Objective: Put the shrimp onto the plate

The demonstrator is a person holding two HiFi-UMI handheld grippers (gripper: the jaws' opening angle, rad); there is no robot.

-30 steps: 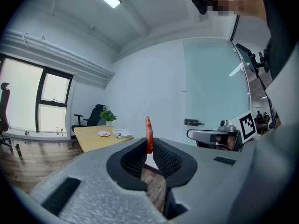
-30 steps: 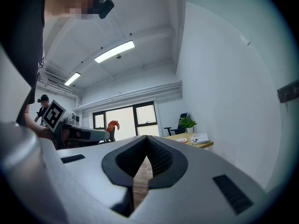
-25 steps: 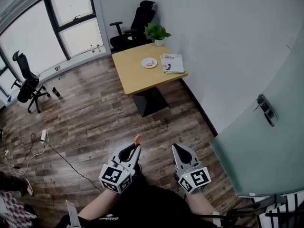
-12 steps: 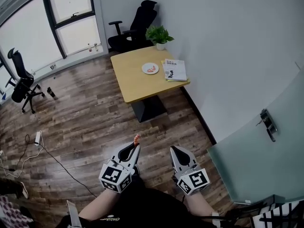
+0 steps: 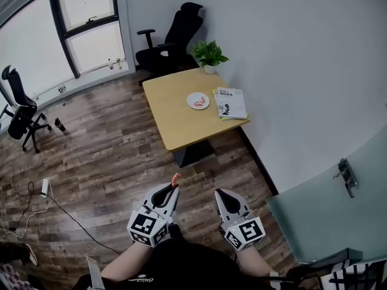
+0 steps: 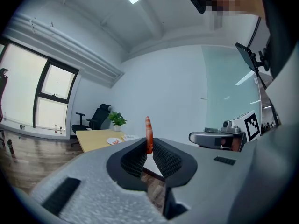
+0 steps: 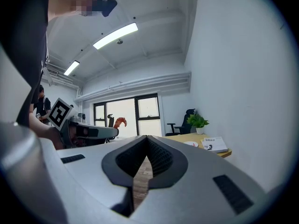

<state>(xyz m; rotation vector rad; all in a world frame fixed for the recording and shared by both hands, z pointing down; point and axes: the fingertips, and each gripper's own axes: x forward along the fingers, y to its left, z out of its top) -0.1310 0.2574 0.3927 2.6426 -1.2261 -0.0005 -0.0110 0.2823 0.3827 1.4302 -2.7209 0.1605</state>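
An orange shrimp stands up between the tips of my left gripper, which is shut on it. In the left gripper view the shrimp pokes upward out of the pads. My right gripper hangs beside it, shut with nothing in it; its jaws meet at the tips. Both grippers are held low in front of the person's body, over the wooden floor. Far ahead, a small white plate with something orange on it lies on a wooden table.
A book lies right of the plate, at the table's edge by the wall. A potted plant and a black office chair stand behind the table. Another chair and cables are at left. A glass door is at right.
The table and plate have shifted right and slightly nearer in the head view as the person moves. Both grippers keep their pose, the left still holding the shrimp.
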